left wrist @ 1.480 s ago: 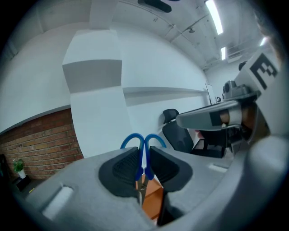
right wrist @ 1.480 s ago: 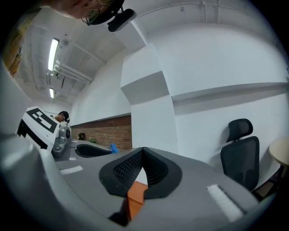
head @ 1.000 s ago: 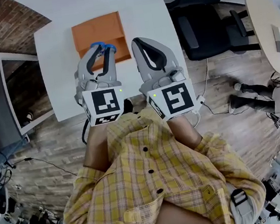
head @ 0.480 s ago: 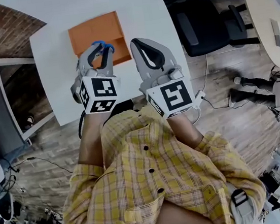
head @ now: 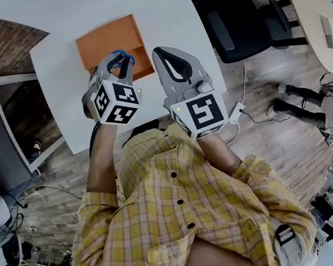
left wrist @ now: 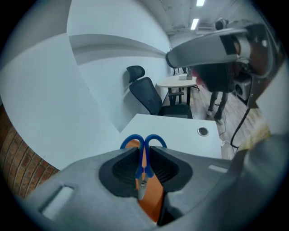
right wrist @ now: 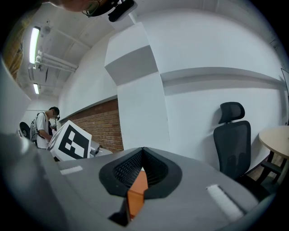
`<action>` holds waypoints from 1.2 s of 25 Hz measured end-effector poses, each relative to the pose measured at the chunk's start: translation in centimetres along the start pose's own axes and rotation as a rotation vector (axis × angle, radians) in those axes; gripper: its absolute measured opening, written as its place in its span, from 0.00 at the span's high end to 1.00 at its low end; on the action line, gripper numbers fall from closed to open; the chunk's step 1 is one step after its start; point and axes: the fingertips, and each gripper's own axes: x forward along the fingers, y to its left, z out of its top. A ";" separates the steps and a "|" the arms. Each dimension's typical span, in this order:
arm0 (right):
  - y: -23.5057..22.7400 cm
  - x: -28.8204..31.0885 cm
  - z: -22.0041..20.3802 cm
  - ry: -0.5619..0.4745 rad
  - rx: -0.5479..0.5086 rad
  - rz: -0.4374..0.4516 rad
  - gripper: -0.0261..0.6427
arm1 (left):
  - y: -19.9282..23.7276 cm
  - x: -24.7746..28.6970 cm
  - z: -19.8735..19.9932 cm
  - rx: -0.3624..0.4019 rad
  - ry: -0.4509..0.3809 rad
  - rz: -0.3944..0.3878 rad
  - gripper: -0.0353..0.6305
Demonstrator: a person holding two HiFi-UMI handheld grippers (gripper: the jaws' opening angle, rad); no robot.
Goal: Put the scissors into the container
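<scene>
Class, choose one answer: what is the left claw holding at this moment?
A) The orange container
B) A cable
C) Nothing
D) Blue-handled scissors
D: the left gripper view shows the left claw shut on the blue-handled scissors, with the orange container lying on the white table just beyond it.

Scissors [left wrist: 143, 163] blades seem mostly hidden between left gripper [left wrist: 144, 151] fingers [left wrist: 119, 170].
</scene>
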 end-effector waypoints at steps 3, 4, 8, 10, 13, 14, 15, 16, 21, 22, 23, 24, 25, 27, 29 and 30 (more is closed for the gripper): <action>-0.1 0.2 -0.4 0.007 0.005 -0.002 0.95 | -0.7 1.1 -0.9 0.051 0.047 -0.024 0.82; -0.2 0.3 -0.4 0.008 0.005 -0.001 0.95 | -0.9 1.5 -1.1 0.063 0.062 -0.033 0.82; -0.7 0.8 -0.5 0.012 0.002 0.006 0.95 | -1.7 3.2 -1.8 0.096 0.104 -0.079 0.82; -0.7 1.0 -0.7 0.019 0.003 0.008 0.95 | -2.2 4.1 -2.5 0.116 0.120 -0.107 0.82; -0.4 1.4 -0.8 0.021 -0.001 0.008 0.95 | -2.6 5.0 -3.6 0.160 0.131 -0.137 0.82; -0.5 1.5 -0.9 0.024 0.000 0.005 0.95 | -2.6 5.2 -3.8 0.176 0.136 -0.144 0.82; -0.6 1.5 -0.9 0.026 0.001 0.002 0.95 | -2.7 5.4 -4.0 0.192 0.142 -0.149 0.82; -0.7 1.5 -1.0 0.028 0.002 0.000 0.95 | -2.8 5.6 -4.1 0.207 0.149 -0.155 0.82; -1.2 1.7 -1.2 0.037 0.008 -0.018 0.95 | -3.0 7.0 -5.5 0.268 0.193 -0.183 0.82; -1.4 1.7 -1.4 0.039 0.011 -0.023 0.95 | -3.1 7.4 -5.9 0.280 0.204 -0.188 0.82; -1.5 1.7 -1.5 0.040 0.012 -0.027 0.95 | -3.3 7.7 -6.3 0.289 0.214 -0.194 0.82; -1.6 1.7 -1.6 0.042 0.014 -0.030 0.95 | -3.4 8.0 -6.7 0.294 0.222 -0.201 0.82; -1.7 1.8 -1.6 0.043 0.015 -0.033 0.95 | -3.7 8.3 -6.9 0.294 0.227 -0.212 0.82; -2.0 1.9 -1.6 0.043 0.014 -0.036 0.95 | -4.1 8.7 -7.2 0.289 0.232 -0.235 0.82; -2.2 2.1 -1.5 0.045 0.014 -0.039 0.95 | -4.2 9.2 -7.7 0.292 0.240 -0.247 0.82; -2.4 2.2 -1.6 0.048 0.017 -0.041 0.95 | -4.3 9.5 -7.9 0.295 0.245 -0.252 0.82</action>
